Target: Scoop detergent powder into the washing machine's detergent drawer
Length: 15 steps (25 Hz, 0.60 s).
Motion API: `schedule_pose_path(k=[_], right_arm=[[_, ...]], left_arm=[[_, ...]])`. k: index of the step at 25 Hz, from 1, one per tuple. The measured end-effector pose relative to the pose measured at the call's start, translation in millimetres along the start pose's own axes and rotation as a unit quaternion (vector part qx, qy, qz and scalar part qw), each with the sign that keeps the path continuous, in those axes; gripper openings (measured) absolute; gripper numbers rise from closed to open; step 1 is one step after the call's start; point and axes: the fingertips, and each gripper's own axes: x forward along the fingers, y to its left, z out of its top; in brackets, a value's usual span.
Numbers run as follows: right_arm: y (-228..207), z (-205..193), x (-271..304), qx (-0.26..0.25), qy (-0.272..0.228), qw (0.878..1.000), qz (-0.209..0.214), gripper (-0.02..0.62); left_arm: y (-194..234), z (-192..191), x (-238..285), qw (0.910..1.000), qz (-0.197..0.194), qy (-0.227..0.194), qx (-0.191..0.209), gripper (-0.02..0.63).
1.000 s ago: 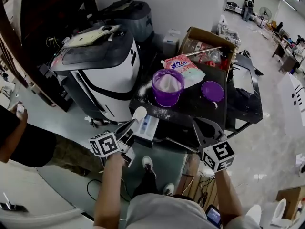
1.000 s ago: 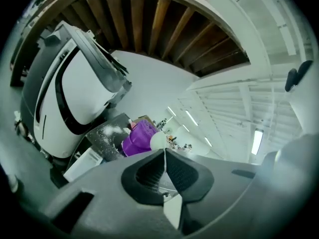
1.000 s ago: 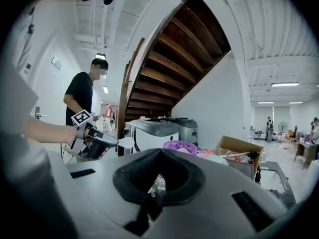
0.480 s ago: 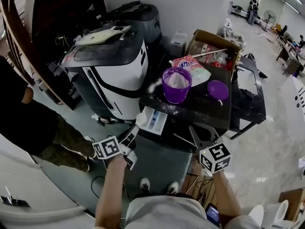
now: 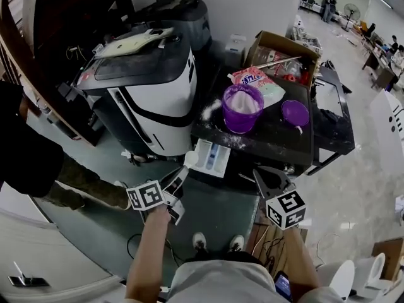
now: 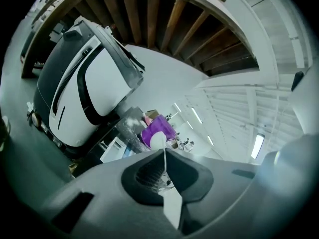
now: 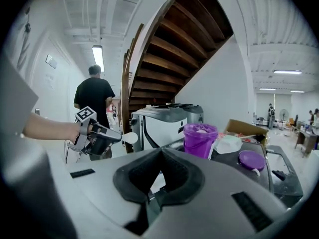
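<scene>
Here, the left gripper (image 5: 178, 177) has its jaws closed on the flat handle of a white scoop (image 5: 190, 159). The scoop's round bowl points away from the person. In the head view the bowl sits at the near left corner of the detergent drawer (image 5: 212, 157), though I cannot tell whether it touches the rim. The drawer is white with blue compartments and sticks out at the front edge of the dark table (image 5: 278, 145), just beside the white and black washing machine (image 5: 148, 87).

On the table stands an open purple tub (image 5: 242, 108) heaped with white powder, with spilled powder around it. Its purple lid (image 5: 295, 113) lies flat to the right, apart from it. A pink and white detergent bag (image 5: 255, 81) lies behind the tub, and a cardboard box (image 5: 284, 50) is behind that.

The right gripper (image 5: 260, 173) hangs in front of the table, to the right of the drawer, with its jaws together and nothing between them. A person in a black shirt (image 7: 94, 101) stands beyond the left gripper.
</scene>
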Motion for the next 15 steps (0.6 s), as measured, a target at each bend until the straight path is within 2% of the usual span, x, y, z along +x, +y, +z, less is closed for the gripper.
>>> schedule_pose_path(k=[15], right_arm=[[-3.4,-33.6,63.2,0.046,0.046,0.998,-0.004,-0.005]], left_arm=[[68.7,-6.4,35.6,0.9966,0.032,0.075,-0.003,0.015]])
